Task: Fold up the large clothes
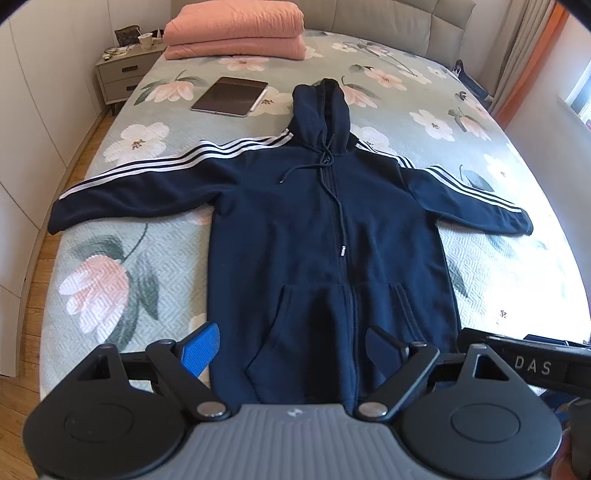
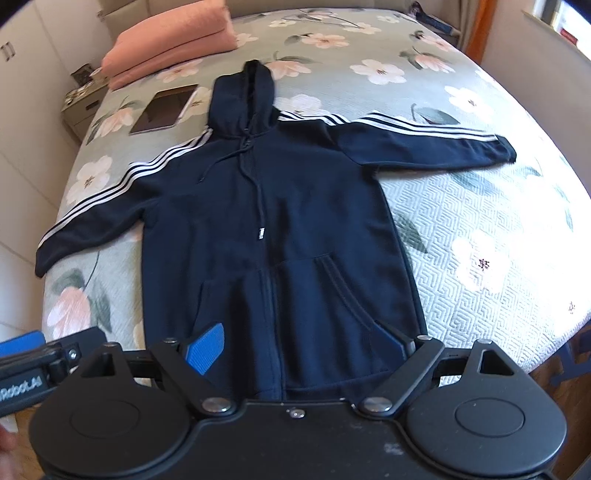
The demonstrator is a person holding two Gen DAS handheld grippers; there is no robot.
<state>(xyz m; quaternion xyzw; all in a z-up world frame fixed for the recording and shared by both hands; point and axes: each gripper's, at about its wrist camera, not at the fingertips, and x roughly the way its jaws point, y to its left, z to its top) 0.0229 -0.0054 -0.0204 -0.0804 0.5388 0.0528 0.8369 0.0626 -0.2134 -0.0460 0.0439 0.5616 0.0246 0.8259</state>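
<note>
A navy zip hoodie (image 1: 317, 229) with white sleeve stripes lies flat on the floral bed (image 1: 147, 266), front up, sleeves spread out, hood toward the headboard. It also shows in the right wrist view (image 2: 273, 206). My left gripper (image 1: 291, 350) is open above the hem, blue pads wide apart, holding nothing. My right gripper (image 2: 295, 347) is open above the hem near the right pocket, also empty. The right gripper's body shows at the edge of the left wrist view (image 1: 532, 365).
A tablet (image 1: 229, 96) lies on the bed left of the hood. Folded pink blankets (image 1: 236, 33) sit at the headboard. A nightstand (image 1: 122, 74) stands at the far left. Wooden floor (image 1: 55, 229) runs along the bed's left side.
</note>
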